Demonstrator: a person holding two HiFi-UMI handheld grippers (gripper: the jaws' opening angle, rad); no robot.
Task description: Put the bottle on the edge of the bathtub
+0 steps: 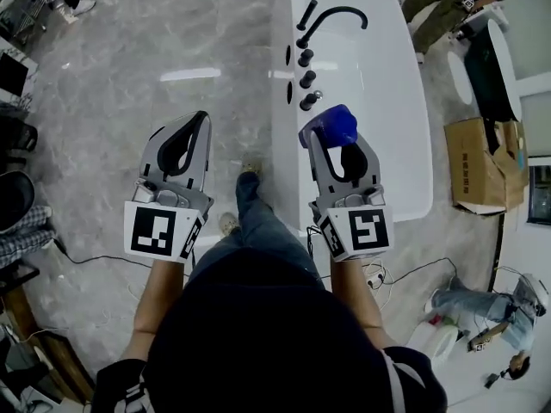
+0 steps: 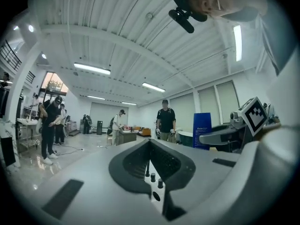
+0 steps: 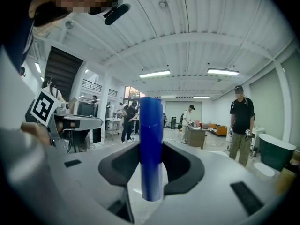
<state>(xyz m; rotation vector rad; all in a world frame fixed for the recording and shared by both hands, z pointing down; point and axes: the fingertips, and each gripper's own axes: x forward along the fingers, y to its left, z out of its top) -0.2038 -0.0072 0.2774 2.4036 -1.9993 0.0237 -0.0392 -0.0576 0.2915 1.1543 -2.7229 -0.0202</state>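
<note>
Looking down from the head view, I see nearest the dark hooded top of the person (image 1: 258,334) carrying the rig, with one blue-jeaned leg (image 1: 258,218) and a pale shoe (image 1: 228,224) on the grey marble-patterned floor (image 1: 155,58).

Just ahead, both hands hold grey two-jaw tools, each with a white cube printed with a black square marker. The left gripper (image 1: 202,119) is on the left, over bare floor; its dark-padded jaws are closed tip to tip, with nothing between them.

The right gripper (image 1: 337,144) is clamped at a middling width on a deep blue plastic bottle (image 1: 328,127). In the right gripper view the bottle stands upright between the dark pads, which press on both its sides, its top well above them and its base below.

From above, the bottle sits over the near left rim of a glossy white freestanding bathtub (image 1: 405,144). I cannot tell whether its base touches that rim.

Farther along the same rim is a row of small black knobs (image 1: 306,67), then a curved black tap (image 1: 331,17).

Right of the tub lies an open brown cardboard box (image 1: 479,166). At the far top right stands another person in olive trousers (image 1: 439,3).
</note>
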